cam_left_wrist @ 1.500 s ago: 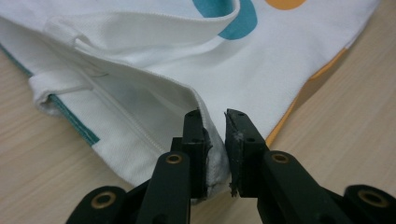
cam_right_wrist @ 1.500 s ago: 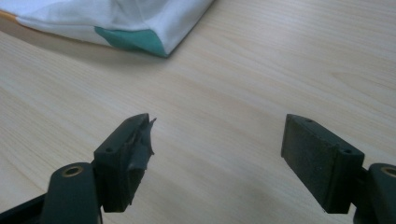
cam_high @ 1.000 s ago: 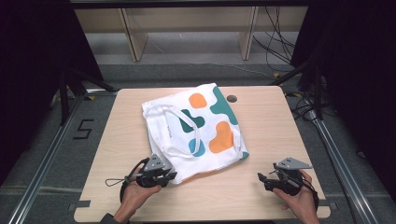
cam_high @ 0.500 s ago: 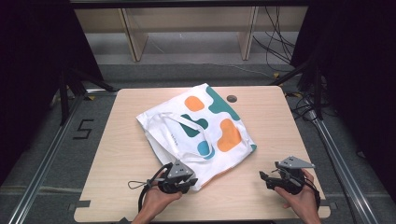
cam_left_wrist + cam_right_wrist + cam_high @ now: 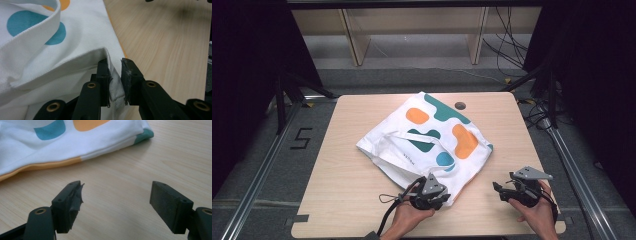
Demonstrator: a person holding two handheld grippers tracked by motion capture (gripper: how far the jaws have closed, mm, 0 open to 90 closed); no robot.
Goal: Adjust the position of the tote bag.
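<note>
A white tote bag (image 5: 427,140) with orange, teal and blue patches lies crumpled across the middle of the wooden table (image 5: 347,200), its handles (image 5: 404,150) looped on top. My left gripper (image 5: 444,196) sits at the bag's near corner, and in the left gripper view (image 5: 115,67) its jaws are shut on the hemmed corner of the bag (image 5: 50,62). My right gripper (image 5: 498,190) rests near the table's front right, pointing left. Its jaws (image 5: 116,195) stand wide open over bare wood, a short way from the bag's edge (image 5: 75,142).
A dark round hole (image 5: 460,105) sits in the tabletop just behind the bag. Wooden shelf legs (image 5: 352,40) and cables (image 5: 507,45) lie beyond the far edge. Black frames and rails flank both sides of the table.
My left gripper has moved right along the front edge, dragging the bag's near corner with it. The bag has slid and turned toward the right. The right gripper has stayed put.
</note>
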